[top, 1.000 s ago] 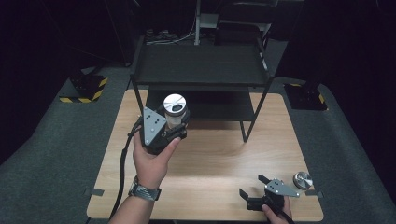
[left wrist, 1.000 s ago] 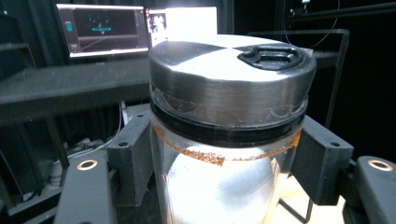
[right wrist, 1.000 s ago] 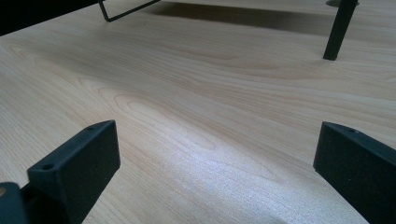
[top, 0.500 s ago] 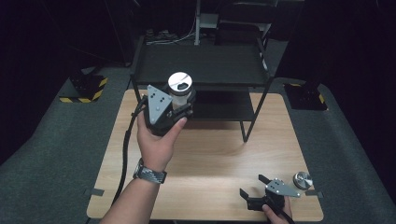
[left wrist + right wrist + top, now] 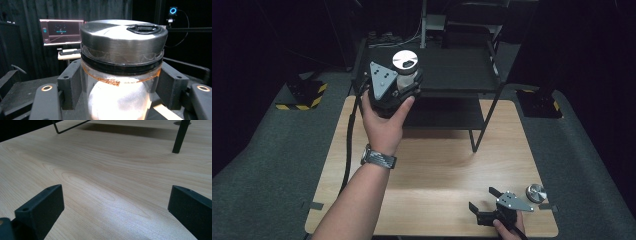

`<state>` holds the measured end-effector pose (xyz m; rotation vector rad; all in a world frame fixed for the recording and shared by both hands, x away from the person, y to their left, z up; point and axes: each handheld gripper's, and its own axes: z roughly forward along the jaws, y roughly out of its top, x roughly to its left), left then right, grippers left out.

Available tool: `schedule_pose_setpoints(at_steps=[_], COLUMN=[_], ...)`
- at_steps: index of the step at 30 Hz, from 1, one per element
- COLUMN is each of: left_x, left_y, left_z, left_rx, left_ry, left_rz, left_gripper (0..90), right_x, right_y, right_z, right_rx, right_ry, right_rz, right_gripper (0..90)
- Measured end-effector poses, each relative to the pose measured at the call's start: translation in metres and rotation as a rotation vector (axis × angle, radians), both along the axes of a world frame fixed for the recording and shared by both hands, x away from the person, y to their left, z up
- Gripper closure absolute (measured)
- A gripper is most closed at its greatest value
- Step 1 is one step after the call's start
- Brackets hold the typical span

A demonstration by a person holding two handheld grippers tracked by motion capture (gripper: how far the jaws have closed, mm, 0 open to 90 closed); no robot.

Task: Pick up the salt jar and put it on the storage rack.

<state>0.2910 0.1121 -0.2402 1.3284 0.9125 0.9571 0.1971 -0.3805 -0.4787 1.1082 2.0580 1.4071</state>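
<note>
At about five o'clock on the worktop (image 5: 437,170), nearest the person, the right claw (image 5: 484,207) lies low over the bare wood with its jaws spread wide and nothing between them. Just beside it, toward four o'clock, a small round metal lid (image 5: 536,192) rests flat on the wood.

Farther out, near eleven o'clock, the left claw (image 5: 404,80) is raised above the top of the black shelf rack (image 5: 462,65) and pinches a glass jar (image 5: 117,97) by its shoulder, one black pad on either side just under the cap. The jar stands upright in the grip. Its brushed metal cap (image 5: 123,41) sits on top, with a black seal ring beneath it, and a pale powder fills much of the glass.

I judge the jar rigid, fairly heavy for its size, and breakable if dropped. Smooth glass is likely slippery, so the hold just below the cap's overhang looks the safest: the rim would catch the pads if it slid. The loose filling should shift if the jar tips, so it is best kept upright.
</note>
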Motion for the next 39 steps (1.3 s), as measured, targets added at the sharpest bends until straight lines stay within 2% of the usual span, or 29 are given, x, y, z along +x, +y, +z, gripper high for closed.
schedule_pose_setpoints(at_steps=[5, 7, 8, 10, 11, 15, 21, 31, 39], left_x=[0.018, 0.03, 0.03, 0.037, 0.043, 0.053, 0.071, 0.083, 0.086], left_y=[-0.003, -0.005, -0.005, -0.009, -0.011, -0.016, -0.026, -0.034, -0.034], left_z=[0.001, 0.004, 0.004, 0.006, 0.008, 0.011, 0.014, 0.013, 0.007], left_rx=[-0.013, -0.017, -0.017, 0.004, 0.009, 0.021, 0.02, 0.012, -0.009], left_ry=[0.017, 0.035, 0.035, 0.039, 0.047, 0.056, 0.08, 0.111, 0.103], left_rz=[0.029, 0.041, 0.041, 0.058, 0.063, 0.079, 0.093, 0.106, 0.107], left_gripper=[31.2, 31.2, 31.2, 31.2, 31.2, 31.2, 31.2, 31.2, 31.1], right_x=[0.0, 0.0, 0.0, -0.001, -0.001, -0.001, -0.001, 0.0, 0.0], right_y=[-0.001, -0.001, -0.001, -0.001, -0.002, -0.003, -0.004, -0.006, -0.006], right_z=[-0.001, -0.001, -0.001, -0.001, -0.001, -0.001, -0.001, -0.002, -0.002], right_rx=[0.004, 0.003, 0.003, 0.003, 0.004, 0.01, 0.012, 0.019, 0.018], right_ry=[-0.002, -0.003, -0.003, -0.005, -0.004, -0.002, -0.002, -0.004, -0.003], right_rz=[0.0, 0.001, 0.001, 0.002, 0.001, 0.001, 0.007, 0.016, 0.017], right_gripper=[0.1, 0.1, 0.1, 0.1, 0.1, 0.1, 0.1, 0.1, 0.2])
